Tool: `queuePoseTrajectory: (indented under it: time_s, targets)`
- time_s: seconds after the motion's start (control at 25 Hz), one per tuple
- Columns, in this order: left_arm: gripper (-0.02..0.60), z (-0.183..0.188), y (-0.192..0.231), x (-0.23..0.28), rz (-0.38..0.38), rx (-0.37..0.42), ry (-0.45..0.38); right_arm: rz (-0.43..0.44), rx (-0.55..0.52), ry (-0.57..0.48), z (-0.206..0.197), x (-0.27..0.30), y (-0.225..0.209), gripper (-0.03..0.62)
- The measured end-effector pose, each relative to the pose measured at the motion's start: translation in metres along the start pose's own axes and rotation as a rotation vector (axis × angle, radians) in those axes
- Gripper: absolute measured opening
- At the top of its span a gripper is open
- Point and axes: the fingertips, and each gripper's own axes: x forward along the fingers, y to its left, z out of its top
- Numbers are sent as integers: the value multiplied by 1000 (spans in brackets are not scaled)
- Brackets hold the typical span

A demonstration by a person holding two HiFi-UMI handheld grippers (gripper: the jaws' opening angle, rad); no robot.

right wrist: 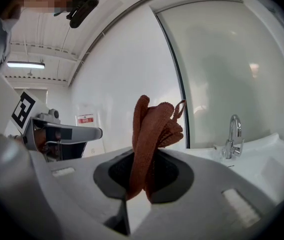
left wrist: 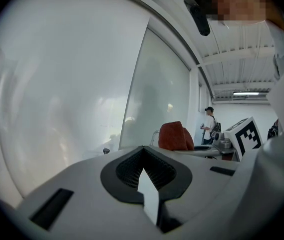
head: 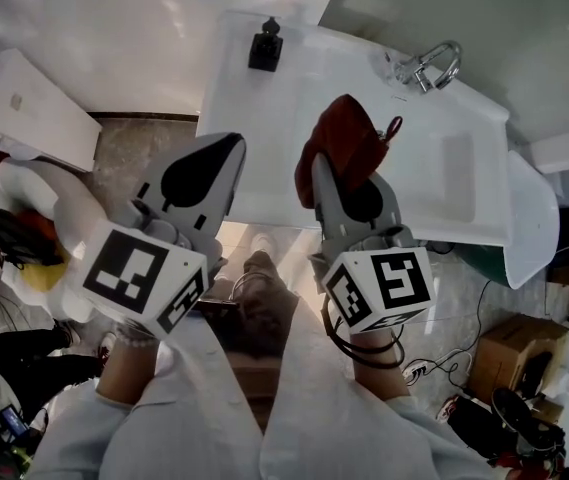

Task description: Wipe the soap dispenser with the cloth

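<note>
Fingers of the right gripper pinch the red-brown cloth, which bunches above them near the head view's centre. Fingers of the left gripper, at lower left of that view, are pressed together on nothing. The black dispenser stands on the white tabletop at upper centre, apart from the cloth and left of the faucet.
</note>
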Motion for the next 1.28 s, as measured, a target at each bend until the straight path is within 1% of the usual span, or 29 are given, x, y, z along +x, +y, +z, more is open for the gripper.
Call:
queuePoseTrajectory:
  time_s: [0.32, 0.64, 0.92, 1.12, 1.28]
  targets:
    - [5, -14, -11, -40, -68, 13, 7, -39, -2, -5, -12, -26, 46, 55]
    - [5, -21, -26, -56, -150, 3, 16, -89, -40, 1, -9, -49, 69, 55]
    - [5, -10, -38, -49, -177, 4, 7, -115, -69, 1, -1, -66, 62, 55]
    - [5, -1, -50, -40, -168, 17, -8, -126, -78, -13, 5, -80, 44, 55]
    - [5, 0, -61, -36, -153, 22, -9, -117, -78, -19, 3, -88, 33, 55]
